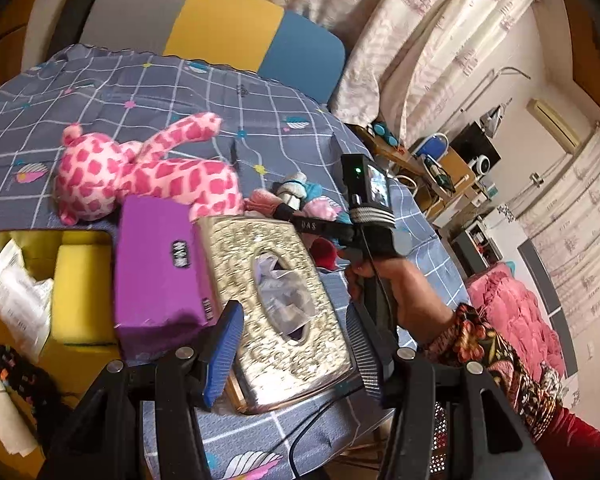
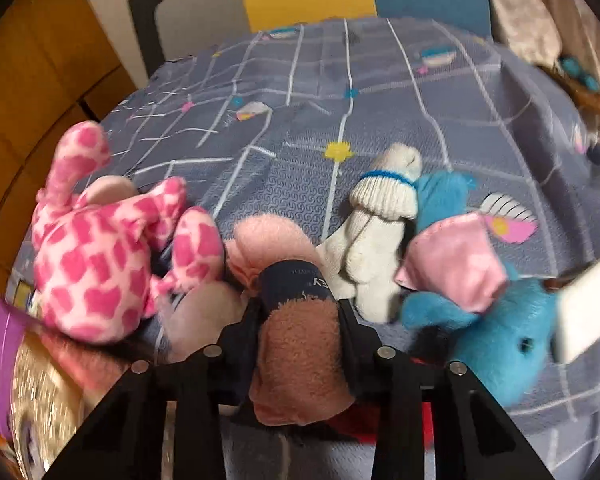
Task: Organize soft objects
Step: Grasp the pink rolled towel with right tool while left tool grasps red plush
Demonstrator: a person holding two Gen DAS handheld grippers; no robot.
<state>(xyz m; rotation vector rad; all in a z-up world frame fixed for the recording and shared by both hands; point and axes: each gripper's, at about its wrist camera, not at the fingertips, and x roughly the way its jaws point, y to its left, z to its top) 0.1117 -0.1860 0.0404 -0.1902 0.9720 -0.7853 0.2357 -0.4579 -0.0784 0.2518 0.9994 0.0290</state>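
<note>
The bed (image 2: pixel 380 80), spread with a grey-blue checked sheet, carries everything. Biggest on it is the pink spotted giraffe toy (image 2: pixel 100 248), lying on its side at the left; the blue plush elephant (image 2: pixel 500 344) lies at the right with its pink ear up, and a rolled white sock (image 2: pixel 380 216) sits between them. The right tool (image 2: pixel 300 312) has its fingers pressed on a rolled pink sock with a dark cuff (image 2: pixel 300 344), the roll bulging out both ways. To do this grasp well, I would hold the squeeze firm at the roll's middle and lift straight, so the neighbouring white sock is not dragged along.

The left tool (image 1: pixel 296 344) stands wide with nothing between its pads, hovering over a gold embossed tissue box (image 1: pixel 284 300) whose slot shows crumpled tissue. A purple box (image 1: pixel 160 264) leans beside it. A yellow bin (image 1: pixel 80 280) at the left holds what looks like papers, though blur makes that uncertain.
</note>
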